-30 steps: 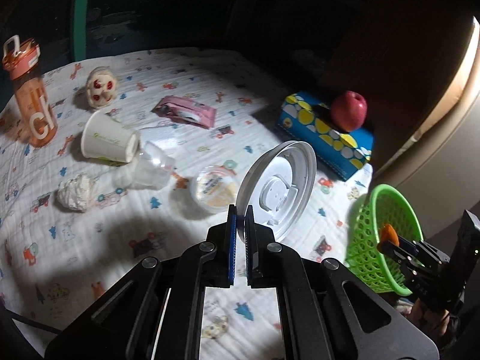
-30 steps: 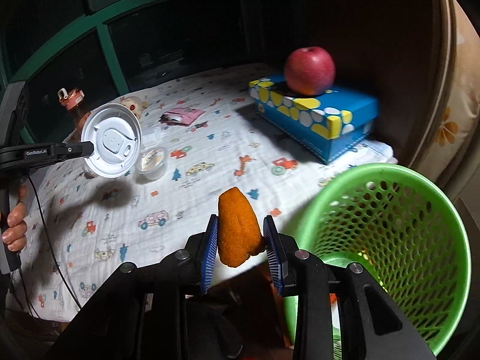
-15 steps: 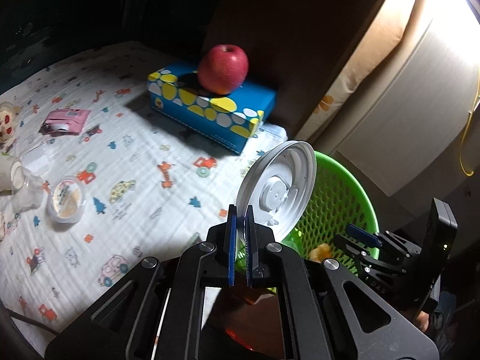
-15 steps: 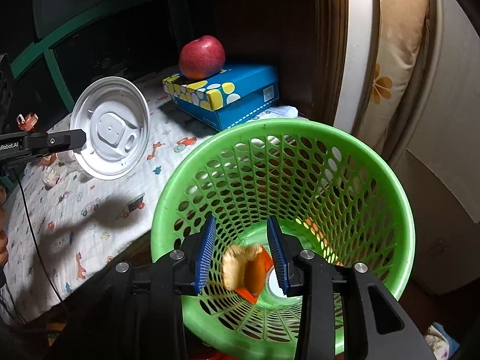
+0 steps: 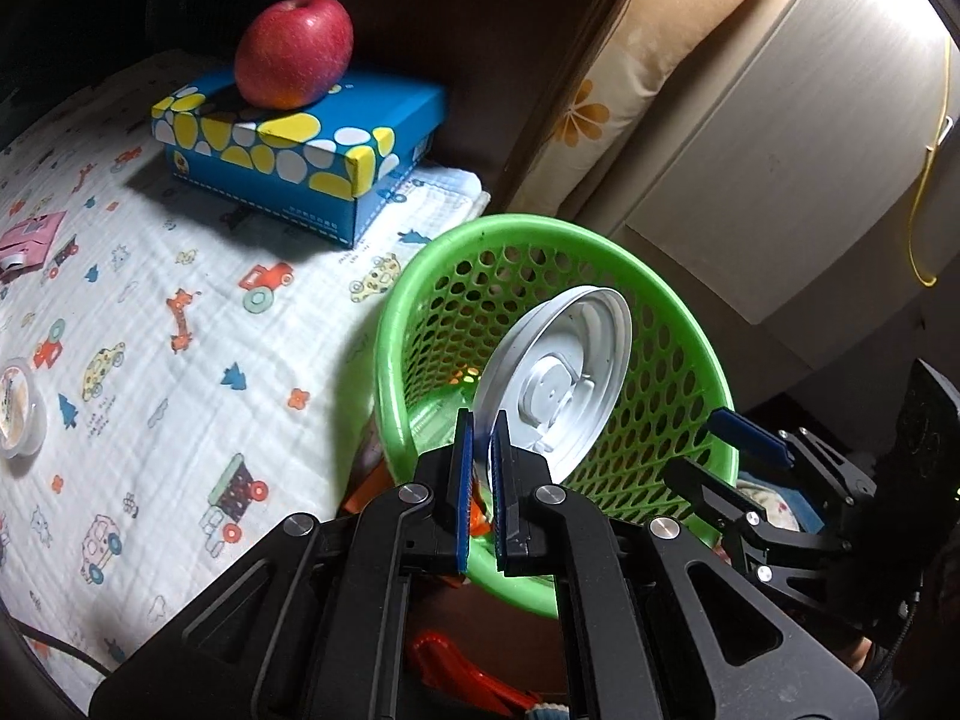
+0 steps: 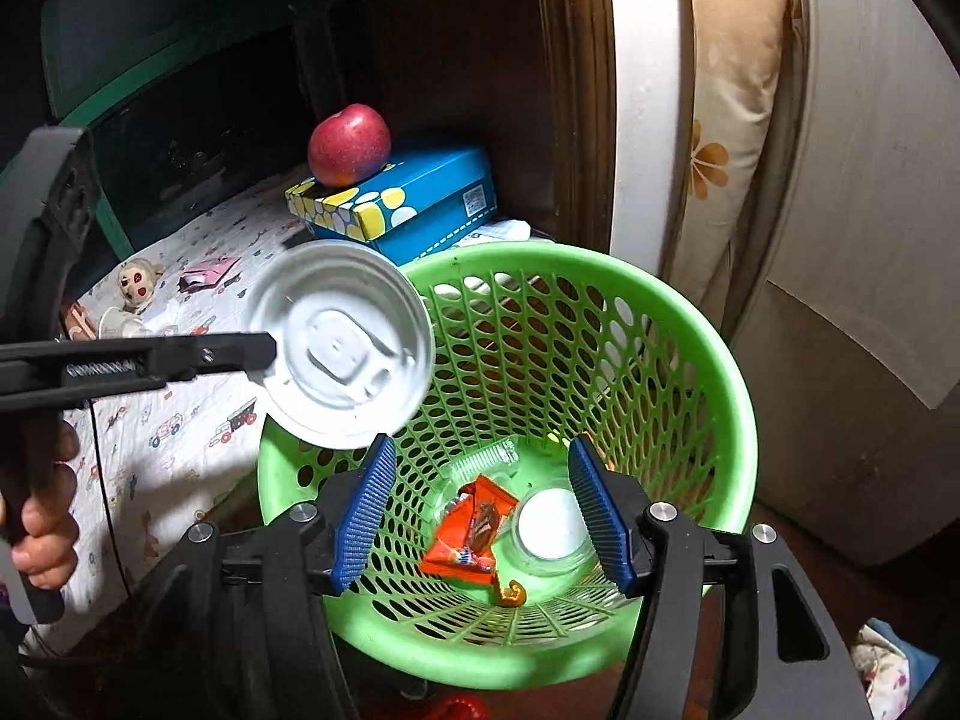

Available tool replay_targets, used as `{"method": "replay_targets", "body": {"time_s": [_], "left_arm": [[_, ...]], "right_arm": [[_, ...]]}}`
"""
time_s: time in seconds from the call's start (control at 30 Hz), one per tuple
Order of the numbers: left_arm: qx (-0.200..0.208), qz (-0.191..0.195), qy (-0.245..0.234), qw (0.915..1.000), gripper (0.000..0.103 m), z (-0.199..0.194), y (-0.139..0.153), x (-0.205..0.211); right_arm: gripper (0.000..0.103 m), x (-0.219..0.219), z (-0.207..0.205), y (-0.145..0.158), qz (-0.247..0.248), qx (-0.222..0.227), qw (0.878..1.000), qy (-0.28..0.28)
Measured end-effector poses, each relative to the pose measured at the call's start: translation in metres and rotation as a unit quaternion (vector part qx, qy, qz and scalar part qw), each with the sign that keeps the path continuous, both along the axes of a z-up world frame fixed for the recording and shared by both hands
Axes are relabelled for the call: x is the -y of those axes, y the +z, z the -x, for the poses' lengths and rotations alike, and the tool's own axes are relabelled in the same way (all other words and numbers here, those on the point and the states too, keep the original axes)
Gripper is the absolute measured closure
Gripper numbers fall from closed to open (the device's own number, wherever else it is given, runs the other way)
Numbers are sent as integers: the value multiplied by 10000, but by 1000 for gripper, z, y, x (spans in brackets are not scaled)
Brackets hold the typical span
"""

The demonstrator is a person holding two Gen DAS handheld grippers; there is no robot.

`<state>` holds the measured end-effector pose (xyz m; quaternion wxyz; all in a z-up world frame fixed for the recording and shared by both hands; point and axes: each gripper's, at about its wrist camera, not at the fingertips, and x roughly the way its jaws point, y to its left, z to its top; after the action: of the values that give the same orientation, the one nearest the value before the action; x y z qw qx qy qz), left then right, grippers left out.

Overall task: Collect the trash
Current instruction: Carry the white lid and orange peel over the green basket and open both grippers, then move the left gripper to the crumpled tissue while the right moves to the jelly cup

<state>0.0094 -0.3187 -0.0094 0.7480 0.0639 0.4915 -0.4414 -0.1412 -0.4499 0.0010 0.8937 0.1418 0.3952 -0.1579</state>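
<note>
Over perforated green basket, round ribbed lid.

A white lid is pinched by its lower edge between the blue pads of the left tongs and is held tilted over the mouth of a green basket. The right tongs are seen at the basket's right rim, jaws apart with nothing between them. A red apple is set on a blue box on the printed cloth. A small tub is cut off at the left edge.
</note>
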Motion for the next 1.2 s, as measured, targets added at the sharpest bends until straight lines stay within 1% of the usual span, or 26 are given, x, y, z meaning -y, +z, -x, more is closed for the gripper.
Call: {"method": "replay_targets", "body": {"time_s": [0.13,0.23,0.27,0.5,0.57,0.6,0.67,0.8,0.83,0.87,1.0,1.1,1.2], "left_arm": [[-34,-134,-140,9998,98,5,-11,10],[-32,-140,-180,9997,97,8,-13,10],[-35,-150,-186,9997,95,9,-13,10],[10,-141,2,9999,88,1,-7,-9],[75,-155,99,9998,78,-2,-4,-17],[120,-171,154,9997,75,-4,-3,-22],[181,-207,299,9992,66,-8,0,-33],[308,-236,700,9968,56,-22,7,-61],[336,-258,829,9957,51,-26,9,-69],[361,-263,960,9944,48,-31,10,-78],[493,-348,1495,9869,45,-51,15,-117],[547,-450,1998,9773,45,-70,16,-152],[564,-599,2521,9642,45,-92,15,-187]], "right_arm": [[42,1,3,1,-33,28,10000,-24],[41,-1,4,2,-37,44,10000,2],[39,-1,5,3,-36,54,10000,14],[37,-9,-2,8,-1,146,9998,127],[37,-12,-6,10,-2,162,9997,172],[37,-14,-8,11,-1,176,9996,200],[36,-17,-13,13,-11,208,9995,257],[33,-28,-30,17,-99,270,9985,459],[32,-32,-35,19,-108,292,9981,530],[29,-36,-41,20,-111,312,9976,606],[27,-61,-68,21,-95,347,9946,976],[25,-80,-91,17,-182,330,9911,1277],[23,-101,-116,13,-295,287,9868,1564]]}}
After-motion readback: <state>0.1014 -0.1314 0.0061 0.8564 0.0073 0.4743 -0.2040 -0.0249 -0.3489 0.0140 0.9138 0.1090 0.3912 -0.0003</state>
